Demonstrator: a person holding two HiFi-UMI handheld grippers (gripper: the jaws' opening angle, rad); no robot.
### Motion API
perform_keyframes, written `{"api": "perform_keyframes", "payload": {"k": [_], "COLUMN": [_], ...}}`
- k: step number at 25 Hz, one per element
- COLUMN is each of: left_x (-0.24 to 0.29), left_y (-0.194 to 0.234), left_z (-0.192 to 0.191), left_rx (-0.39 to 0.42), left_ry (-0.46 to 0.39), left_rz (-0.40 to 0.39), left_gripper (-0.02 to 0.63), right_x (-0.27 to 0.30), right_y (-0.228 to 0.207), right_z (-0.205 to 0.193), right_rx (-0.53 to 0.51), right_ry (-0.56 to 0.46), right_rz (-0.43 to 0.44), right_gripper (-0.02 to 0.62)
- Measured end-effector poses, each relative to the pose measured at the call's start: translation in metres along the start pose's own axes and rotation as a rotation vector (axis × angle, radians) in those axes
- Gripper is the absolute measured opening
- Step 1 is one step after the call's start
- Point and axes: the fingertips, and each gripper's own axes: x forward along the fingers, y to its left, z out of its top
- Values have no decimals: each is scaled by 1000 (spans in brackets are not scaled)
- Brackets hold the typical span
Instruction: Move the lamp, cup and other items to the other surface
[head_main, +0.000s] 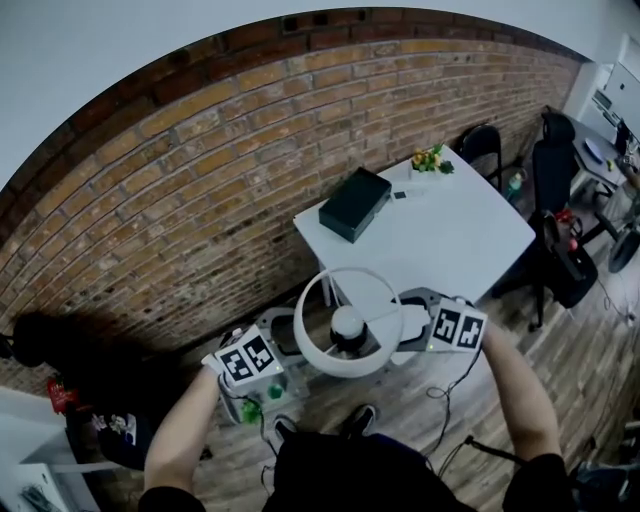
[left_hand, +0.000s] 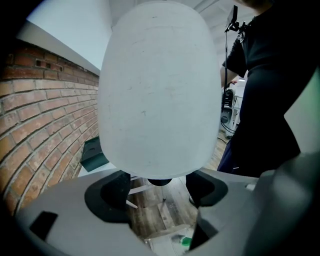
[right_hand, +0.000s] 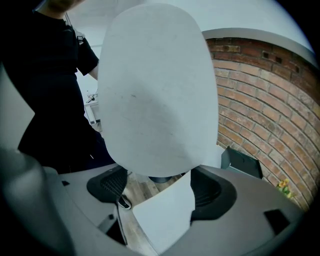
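- In both gripper views the white shade (left_hand: 159, 90) of the lamp (right_hand: 155, 95) fills most of the picture and hides nearly everything behind it. Only a dark stub of the lamp shows under the shade's lower edge.
- Just where the jaws meet the shade is hard to make out, because its bulge covers their tips (in the head view each gripper's front end is tucked against the shade).
- The left gripper (left_hand: 156, 192) has its jaws set wide, with the lower part of the shade between them. Its dark pads (left_hand: 107, 197) sit close at either flank, and it grips the lamp from the person's left.
- The right gripper (right_hand: 155, 187) does the same from the other side. Its jaws are wide, and its pads (right_hand: 207, 190) sit at the shade's lower flanks.
- In the head view the lamp (head_main: 348, 325) is up in the air between the left gripper (head_main: 285, 350) and the right gripper (head_main: 415, 322). It hangs over the wooden floor (head_main: 440, 400), just off the near corner of the white table (head_main: 450, 240), and does not rest on it.
- On the table lie a black box (head_main: 354, 203) and, at the far corner, yellow flowers (head_main: 428, 159). A small dark item between them is too small to name.
- The person's forearms are cut off by the bottom edge, and the shoes (head_main: 360, 420) are partly hidden.
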Motion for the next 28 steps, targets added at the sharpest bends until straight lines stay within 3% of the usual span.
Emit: {"api": "perform_keyframes", "payload": {"k": [8, 21, 28], "left_x": [48, 138, 177], "left_y": [21, 127, 169], "left_z": [33, 70, 70], "left_rx": [36, 154, 177], "left_ry": [19, 37, 68], "left_rz": [-39, -149, -191], "left_gripper": [341, 341, 341], "right_x": [-30, -52, -50], "right_y": [-25, -127, -167], "right_z": [-44, -111, -137], "right_rx": [55, 171, 224], "right_ry": [3, 56, 78], "right_rz": [-35, -155, -180], "right_gripper": [400, 400, 399]}}
